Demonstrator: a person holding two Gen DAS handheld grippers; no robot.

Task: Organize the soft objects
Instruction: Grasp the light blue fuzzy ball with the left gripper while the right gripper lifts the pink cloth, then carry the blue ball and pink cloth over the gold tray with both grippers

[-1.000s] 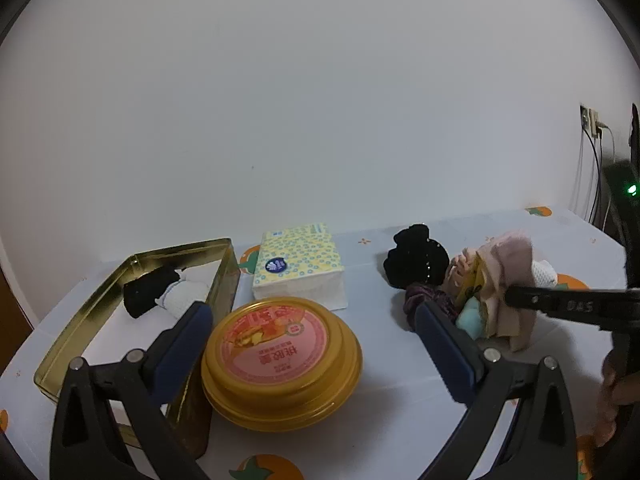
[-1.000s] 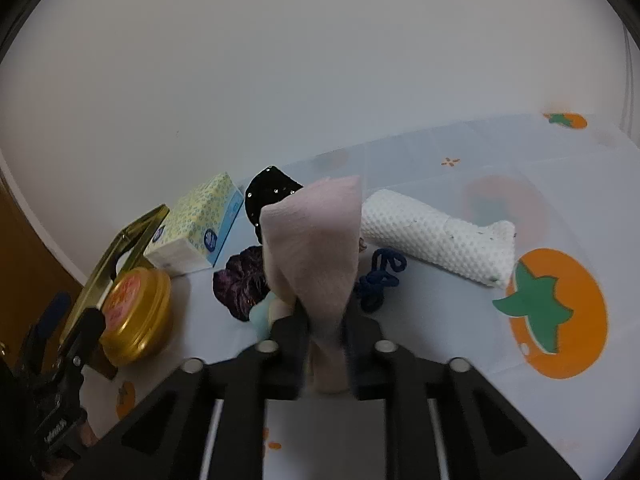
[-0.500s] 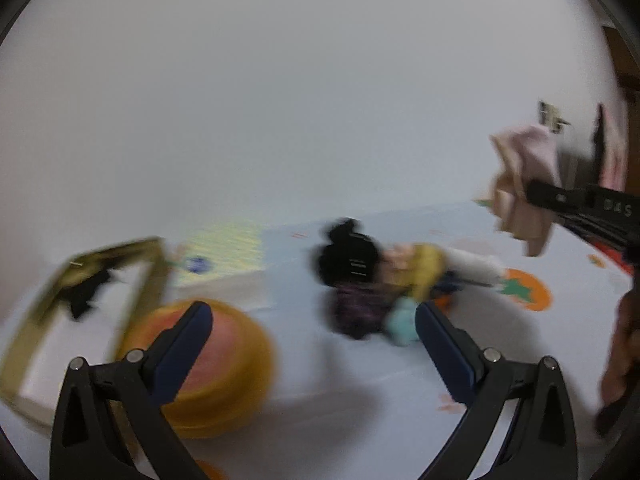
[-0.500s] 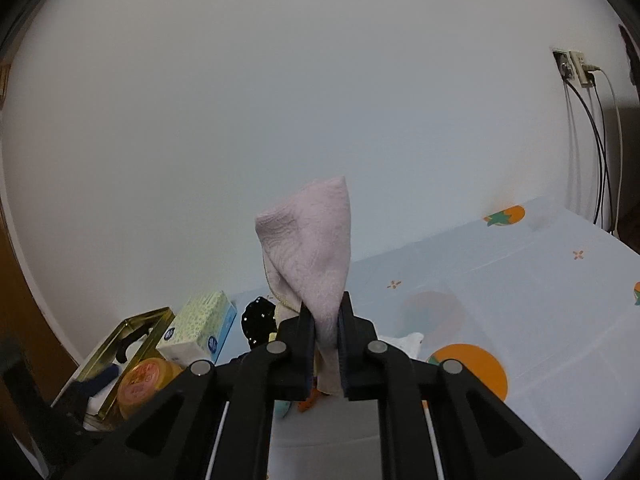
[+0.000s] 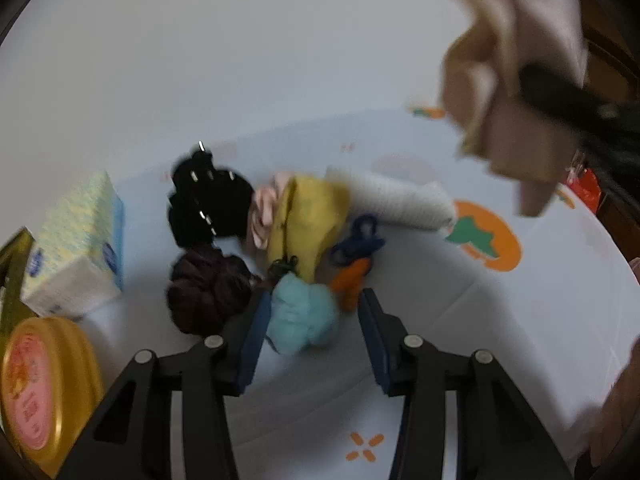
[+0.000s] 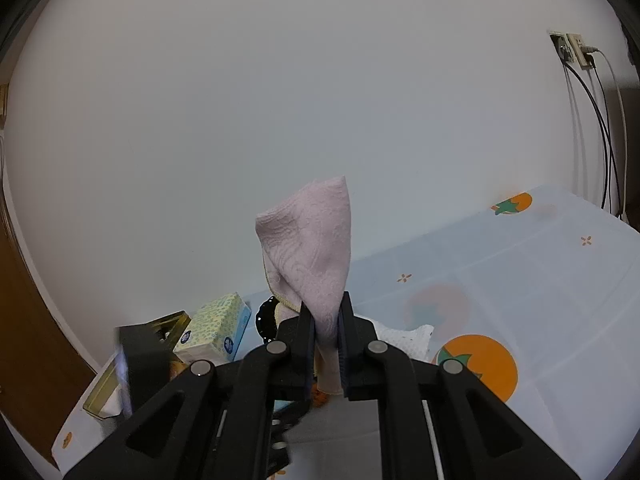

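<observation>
Left tool (image 5: pixel 312 320) closing around light-blue pom-pom (image 5: pixel 302 320); neighbouring dark scrunchie (image 5: pixel 208 288) risks snagging. Right tool (image 6: pixel 325 344) clamped on pink cloth (image 6: pixel 310 248).

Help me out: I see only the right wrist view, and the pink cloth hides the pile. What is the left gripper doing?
Observer: The left gripper is closing its jaws around a light blue fluffy ball; the pads are not yet pressing on it.
Operator: What flanks that ball?
Observer: In the left wrist view, a dark purple scrunchie on its left and an orange piece on its right.
Operator: Is my cloth off the table?
Observer: Yes, the pink cloth hangs from the right gripper, above the pile.
</observation>
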